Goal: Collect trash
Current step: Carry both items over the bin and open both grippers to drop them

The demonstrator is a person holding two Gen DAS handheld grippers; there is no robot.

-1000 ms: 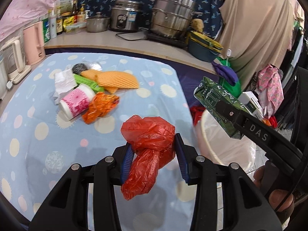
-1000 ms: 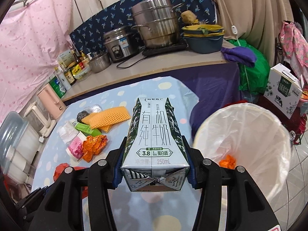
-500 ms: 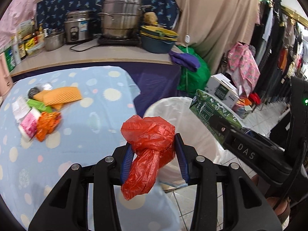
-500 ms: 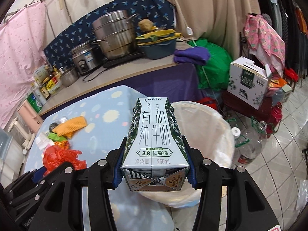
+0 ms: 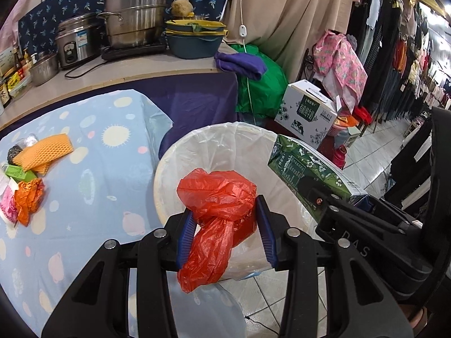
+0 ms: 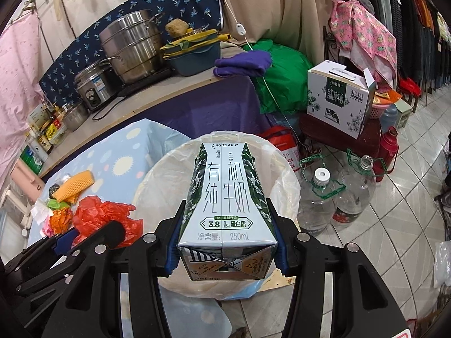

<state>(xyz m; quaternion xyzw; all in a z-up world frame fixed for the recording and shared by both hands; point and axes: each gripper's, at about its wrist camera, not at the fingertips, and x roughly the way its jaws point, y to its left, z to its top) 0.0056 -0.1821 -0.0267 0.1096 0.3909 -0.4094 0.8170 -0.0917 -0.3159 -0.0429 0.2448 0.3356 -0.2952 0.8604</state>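
Carrying two items at once, both over the bin. Item one: red plastic bag (image 5: 218,219), crumpled, clamped between the blue pads of the left hand-held gripper (image 5: 225,232), jaws partly closed on it, its tail hanging below them. Item two: milk carton (image 6: 225,211), 250 mL, green and white, pinched by its sides in the right hand-held gripper (image 6: 225,243), jaws about half open around its width, spout end pointing away from the camera. Destination: round trash bin (image 5: 169,166) with a white liner, standing on the tiled floor just beside the surface; both held items hang above its mouth, the bag toward the near rim, the carton over the middle.

Progress, by my reading: pick-up and carry done for these two; release not yet made. Bin contents cannot be made out behind the held items.

Remaining on the dotted blue cloth of the surface (image 5: 84,197): orange foam net (image 5: 42,152), green wrapper (image 5: 17,172), crumpled orange wrapper (image 5: 28,200), pink-patterned piece (image 5: 7,204), dark scouring ball (image 5: 14,152). All well apart from either gripper.
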